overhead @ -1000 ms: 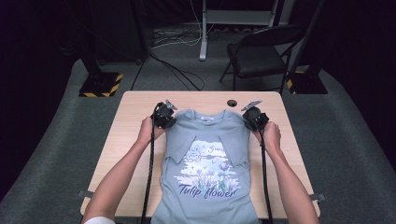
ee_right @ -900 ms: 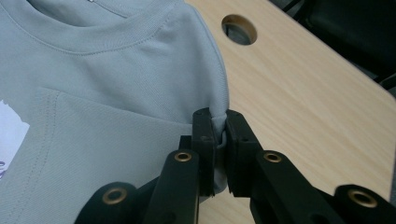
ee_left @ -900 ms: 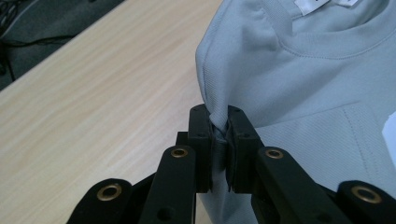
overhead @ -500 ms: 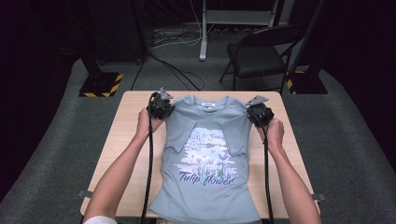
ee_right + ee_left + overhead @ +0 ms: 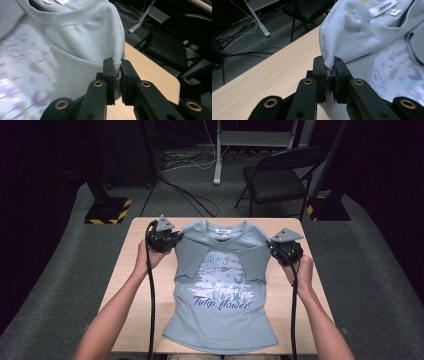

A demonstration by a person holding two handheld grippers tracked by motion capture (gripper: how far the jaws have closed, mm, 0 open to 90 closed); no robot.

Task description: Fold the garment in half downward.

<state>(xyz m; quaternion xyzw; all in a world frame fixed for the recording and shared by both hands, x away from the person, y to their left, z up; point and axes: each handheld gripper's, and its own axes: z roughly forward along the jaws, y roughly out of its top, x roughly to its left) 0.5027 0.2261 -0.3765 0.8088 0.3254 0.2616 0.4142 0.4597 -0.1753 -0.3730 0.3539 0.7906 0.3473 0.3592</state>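
With my left tool (image 5: pixel 329 75) and right tool (image 5: pixel 118 72) each clamped on a shoulder of the light-blue printed cotton T-shirt (image 5: pixel 220 285), at ten and two o'clock on the pale wooden surface (image 5: pixel 125 285), the thin pinched folds could slip free and spoil the fold.

Both grippers were black, each topped with a grey three-cornered plate. The left gripper (image 5: pixel 172 240) and the right gripper (image 5: pixel 276 251) each trailed a thick black cable (image 5: pixel 151 305) back along a bare forearm. Up close, the jaws were flat black blocks on jointed arms, pinned with brass-coloured rivets (image 5: pixel 308 81).
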